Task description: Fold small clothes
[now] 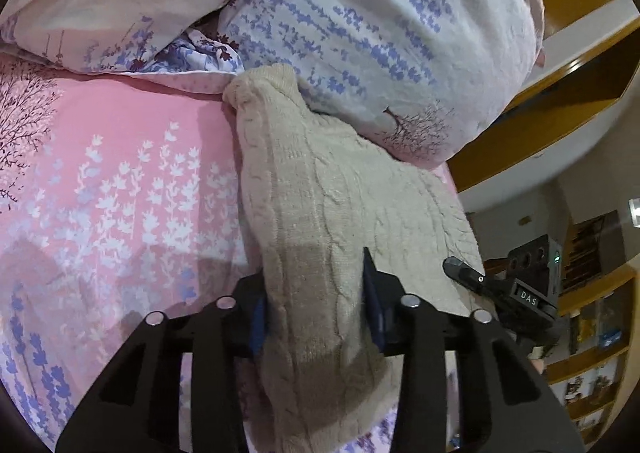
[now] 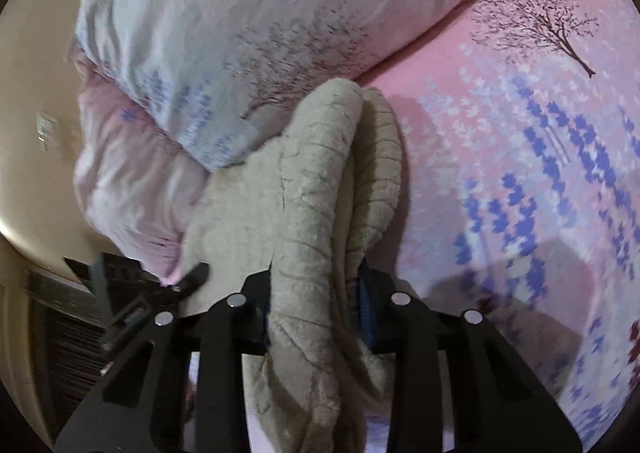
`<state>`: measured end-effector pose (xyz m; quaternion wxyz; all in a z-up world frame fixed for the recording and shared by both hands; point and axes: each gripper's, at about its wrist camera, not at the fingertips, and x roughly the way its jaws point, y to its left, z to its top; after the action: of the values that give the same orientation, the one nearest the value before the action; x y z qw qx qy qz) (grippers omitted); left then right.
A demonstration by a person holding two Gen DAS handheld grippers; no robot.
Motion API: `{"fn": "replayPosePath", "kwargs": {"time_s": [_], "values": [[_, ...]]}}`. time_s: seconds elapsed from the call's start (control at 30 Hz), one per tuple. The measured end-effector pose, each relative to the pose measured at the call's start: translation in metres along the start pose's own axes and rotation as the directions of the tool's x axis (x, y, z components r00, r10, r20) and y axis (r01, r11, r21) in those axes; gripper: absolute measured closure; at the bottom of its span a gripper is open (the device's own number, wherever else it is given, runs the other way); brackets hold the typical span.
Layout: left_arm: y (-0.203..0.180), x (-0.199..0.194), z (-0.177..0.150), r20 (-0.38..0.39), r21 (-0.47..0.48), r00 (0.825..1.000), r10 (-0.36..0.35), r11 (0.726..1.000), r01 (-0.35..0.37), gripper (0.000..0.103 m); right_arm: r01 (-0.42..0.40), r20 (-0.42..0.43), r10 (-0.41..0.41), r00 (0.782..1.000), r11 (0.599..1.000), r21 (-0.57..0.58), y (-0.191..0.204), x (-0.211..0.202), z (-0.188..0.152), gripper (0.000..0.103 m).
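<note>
A pink floral bedsheet spreads beneath both tools, with a white lavender-print duvet bunched beyond the jaws. The beige cable-knit sweater lies on the sheet, running forward from the jaws to touch the duvet. The left gripper pinches a thick fold of it between narrowed jaws; the right gripper likewise clamps a bunched double fold.

Beige cable-knit sweater; pink bedsheet (lavender sprigs, trees); pillow seemingly pale blue-white.
</note>
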<state>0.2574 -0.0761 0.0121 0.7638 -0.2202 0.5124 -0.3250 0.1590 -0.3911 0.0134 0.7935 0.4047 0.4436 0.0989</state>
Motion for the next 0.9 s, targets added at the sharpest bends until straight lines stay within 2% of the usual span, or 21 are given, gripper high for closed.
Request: {"fn": "replayPosePath", "kwargs": {"time_s": [0.07,0.13,0.3,0.33,0.43,0.47,0.5,0.53,0.57,0.6,0.63,0.67,0.73,0.77,0.8,0.87,0.9], "values": [[0.004,-0.015,0.0,0.004,0.009,1.0,-0.021,1.0,0.021,0.066,-0.046,0.009,0.046,0.999,0.999,-0.028,0.018,-0.004,-0.004,0.073],[0.006,-0.039,-0.001,0.024,0.046,1.0,-0.013,0.999,0.012,0.067,-0.069,-0.007,0.069,0.998,0.996,-0.063,0.035,-0.003,-0.008,0.073],[0.031,-0.112,-0.009,0.086,0.073,0.996,0.0,0.997,-0.006,0.066,-0.143,-0.078,0.132,0.988,0.977,-0.16,0.082,0.031,-0.033,0.073],[0.04,-0.123,-0.009,0.1,0.069,0.995,0.015,0.997,-0.022,0.065,-0.136,-0.087,0.121,0.989,0.972,-0.19,0.087,0.036,-0.039,0.073],[0.068,-0.134,-0.012,0.126,0.035,0.983,0.136,0.989,-0.141,0.063,-0.023,-0.126,-0.015,0.992,0.955,-0.295,0.106,0.076,-0.061,0.069],[0.077,-0.131,-0.014,0.113,0.017,0.972,0.206,0.978,-0.21,0.063,0.04,-0.122,-0.082,0.989,0.947,-0.32,0.11,0.088,-0.067,0.062],[0.082,-0.13,-0.015,0.11,0.012,0.97,0.218,0.975,-0.221,0.061,0.099,-0.093,-0.14,0.986,0.931,-0.352,0.113,0.093,-0.073,0.056],[0.084,-0.133,-0.018,0.121,0.011,0.972,0.203,0.979,-0.206,0.061,0.121,-0.069,-0.157,0.985,0.92,-0.372,0.116,0.091,-0.075,0.054],[0.08,-0.139,-0.021,0.14,0.023,0.966,0.22,0.974,-0.225,0.06,0.15,-0.047,-0.181,0.982,0.914,-0.377,0.119,0.085,-0.075,0.044],[0.077,-0.147,-0.023,0.162,0.043,0.954,0.251,0.964,-0.261,0.057,0.187,-0.015,-0.207,0.978,0.907,-0.378,0.12,0.078,-0.075,0.036],[0.066,-0.156,-0.027,0.215,0.076,0.928,0.303,0.942,-0.326,0.051,0.224,0.047,-0.223,0.974,0.899,-0.376,0.121,0.065,-0.075,0.036],[0.06,-0.162,-0.032,0.247,0.096,0.912,0.327,0.928,-0.359,0.046,0.248,0.12,-0.218,0.968,0.892,-0.378,0.125,0.049,-0.076,0.036],[0.035,-0.175,-0.045,0.344,0.159,0.86,0.376,0.88,-0.448,0.026,0.251,0.229,-0.169,0.959,0.879,-0.405,0.137,0.023,-0.085,0.042],[0.027,-0.177,-0.049,0.364,0.179,0.851,0.379,0.868,-0.463,0.022,0.236,0.255,-0.131,0.958,0.869,-0.436,0.146,0.014,-0.092,0.05],[0.016,-0.174,-0.053,0.375,0.203,0.849,0.373,0.86,-0.467,0.017,0.215,0.257,-0.099,0.961,0.854,-0.474,0.154,0.01,-0.1,0.054],[0.005,-0.168,-0.061,0.351,0.244,0.875,0.333,0.87,-0.429,0.013,0.196,0.228,-0.083,0.97,0.823,-0.534,0.165,0.013,-0.115,0.057],[-0.001,-0.16,-0.061,0.325,0.257,0.89,0.32,0.876,-0.408,0.011,0.209,0.202,-0.11,0.973,0.791,-0.576,0.172,0.023,-0.126,0.059]]}}
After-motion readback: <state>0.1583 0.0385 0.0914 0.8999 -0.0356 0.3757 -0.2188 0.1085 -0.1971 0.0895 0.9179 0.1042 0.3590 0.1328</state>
